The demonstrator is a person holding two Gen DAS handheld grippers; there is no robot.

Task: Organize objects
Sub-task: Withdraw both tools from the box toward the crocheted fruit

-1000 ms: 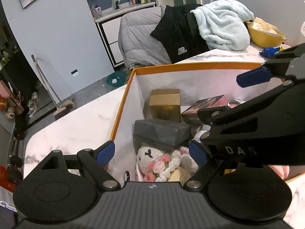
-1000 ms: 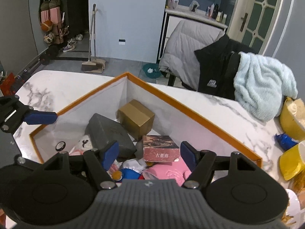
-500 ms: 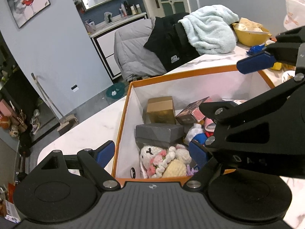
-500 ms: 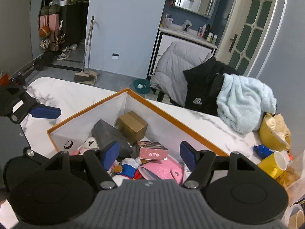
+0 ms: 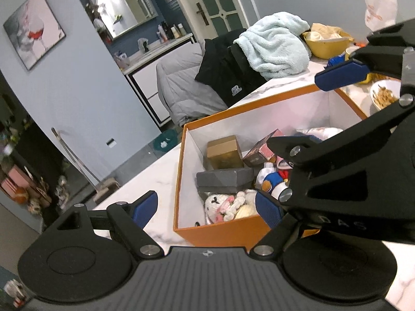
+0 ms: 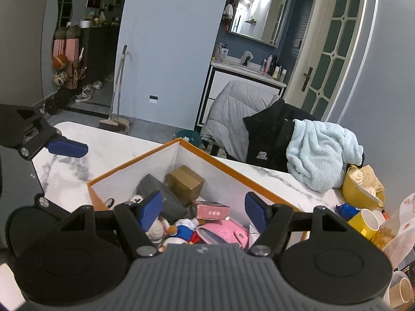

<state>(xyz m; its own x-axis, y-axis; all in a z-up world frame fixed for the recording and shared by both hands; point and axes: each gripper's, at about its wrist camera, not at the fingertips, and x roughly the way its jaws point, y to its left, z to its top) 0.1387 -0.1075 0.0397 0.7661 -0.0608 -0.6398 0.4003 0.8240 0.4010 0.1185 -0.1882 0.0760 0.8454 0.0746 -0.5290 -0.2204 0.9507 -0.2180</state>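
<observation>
An orange box (image 5: 220, 234) with white inner walls stands on the marble table (image 5: 155, 178). It holds a gold carton (image 5: 224, 151), a grey block (image 5: 224, 181), a crocheted white toy (image 5: 223, 206), a duck plush (image 5: 271, 178) and a pink-topped packet (image 5: 260, 150). The same box (image 6: 225, 167) shows in the right wrist view with the gold carton (image 6: 184, 184), grey block (image 6: 160, 199), pink packet (image 6: 212, 210) and a pink wallet (image 6: 224, 233). My left gripper (image 5: 206, 206) is open and empty above the box's near edge. My right gripper (image 6: 203, 208) is open and empty above the box.
A light blue towel (image 6: 320, 153), black jacket (image 6: 269, 134) and grey coat (image 6: 233, 106) hang at the table's far side. A yellow bowl (image 6: 360, 191), yellow mug (image 6: 365, 223), a dish of food (image 5: 384, 97) and plastic bags crowd the table's right end.
Both grippers have pulled up and back from the box, so it looks smaller and its near orange edge shows. Both stay open and empty. The box contents have not moved.
</observation>
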